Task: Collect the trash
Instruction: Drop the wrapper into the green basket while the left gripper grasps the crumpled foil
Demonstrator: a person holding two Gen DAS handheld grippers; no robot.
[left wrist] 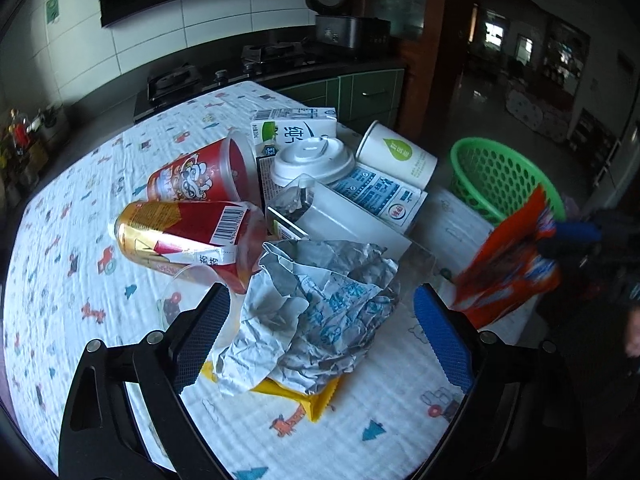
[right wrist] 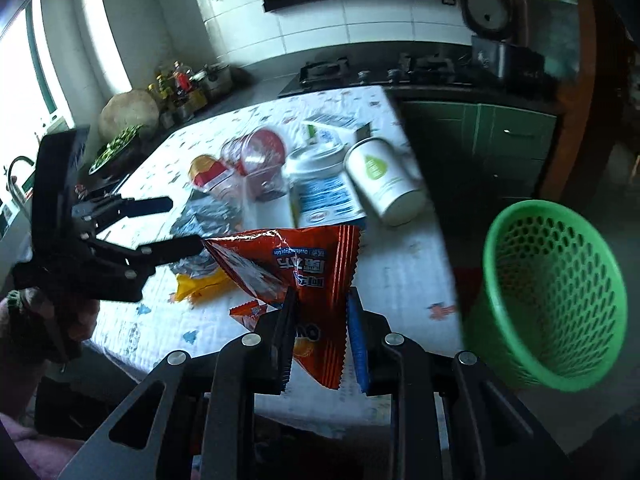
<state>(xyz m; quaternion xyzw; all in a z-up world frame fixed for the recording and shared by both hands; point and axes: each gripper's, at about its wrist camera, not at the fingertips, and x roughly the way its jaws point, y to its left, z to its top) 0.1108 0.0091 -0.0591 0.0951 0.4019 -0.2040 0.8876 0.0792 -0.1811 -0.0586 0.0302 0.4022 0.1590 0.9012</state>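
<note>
— Right tongs (right wrist: 320, 316)?
— Pressed together on an orange snack bag (right wrist: 316, 280), pinching it near its zigzag edge. Bag lifted off the table (right wrist: 400, 280), hanging between the two pads, a bit blurred. Seen also from the left wrist view, at the right side, in front of the basket.
— And the left tongs (left wrist: 322, 312)?
— Spread wide. Blue pads (left wrist: 444, 340) standing on both sides of a crumpled paper wrapper (left wrist: 320, 304), apart from it, not pressing it. Held in a hand (right wrist: 48, 320) at the left edge of the right wrist view.
— Under the wrapper?
— A yellow packet (left wrist: 316, 398), partly covered, flat on the patterned cloth.
— Rest of the trash?
— Piled behind the wrapper, in the middle of the table. A red and gold can (left wrist: 188, 236) lying on its side, a red cup (left wrist: 204, 172) tipped over behind it, a white lid (left wrist: 312, 158), a milk carton (left wrist: 296, 126), a white paper cup (left wrist: 400, 154) lying down with a green drop on it. Cannot tell exactly which pieces touch which.
— The basket?
— Green basket (right wrist: 556, 292), full of holes, beside the right edge of the table, lower than the tabletop, near the lifted bag.
</note>
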